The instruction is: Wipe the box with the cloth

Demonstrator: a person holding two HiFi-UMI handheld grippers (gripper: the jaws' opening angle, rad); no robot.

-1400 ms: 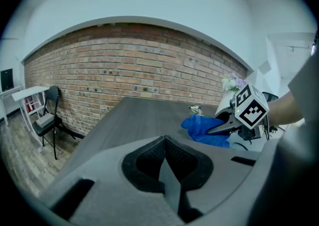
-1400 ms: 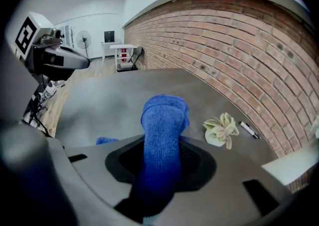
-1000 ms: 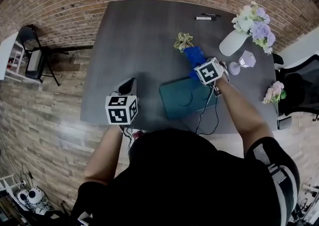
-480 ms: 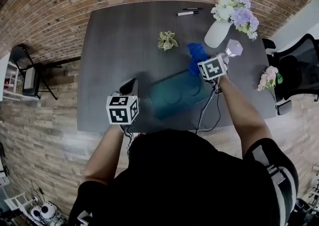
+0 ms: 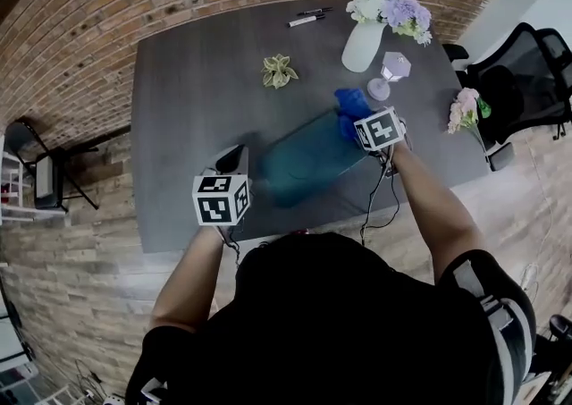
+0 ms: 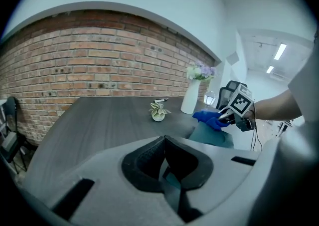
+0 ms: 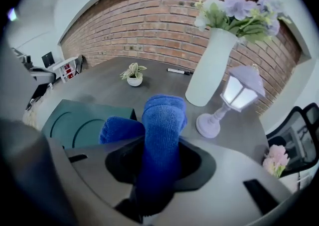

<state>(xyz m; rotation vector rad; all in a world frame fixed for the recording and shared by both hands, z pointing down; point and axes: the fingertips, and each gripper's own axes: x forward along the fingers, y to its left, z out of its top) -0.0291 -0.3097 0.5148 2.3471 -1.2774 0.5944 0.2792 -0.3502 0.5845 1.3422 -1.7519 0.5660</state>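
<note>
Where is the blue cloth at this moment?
The blue cloth is held in the right gripper, right of centre in the head view, at the far right corner of the teal box, near the small lamp.

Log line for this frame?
right gripper: shut on blue cloth, at teal box corner | left gripper: shut, empty, beside box

Counter (image 5: 179, 108) bare left of box (image 5: 304, 162); beyond box, plant (image 5: 279, 71), lamp (image 5: 389, 75), vase (image 5: 361, 46) block far-right side.
</note>
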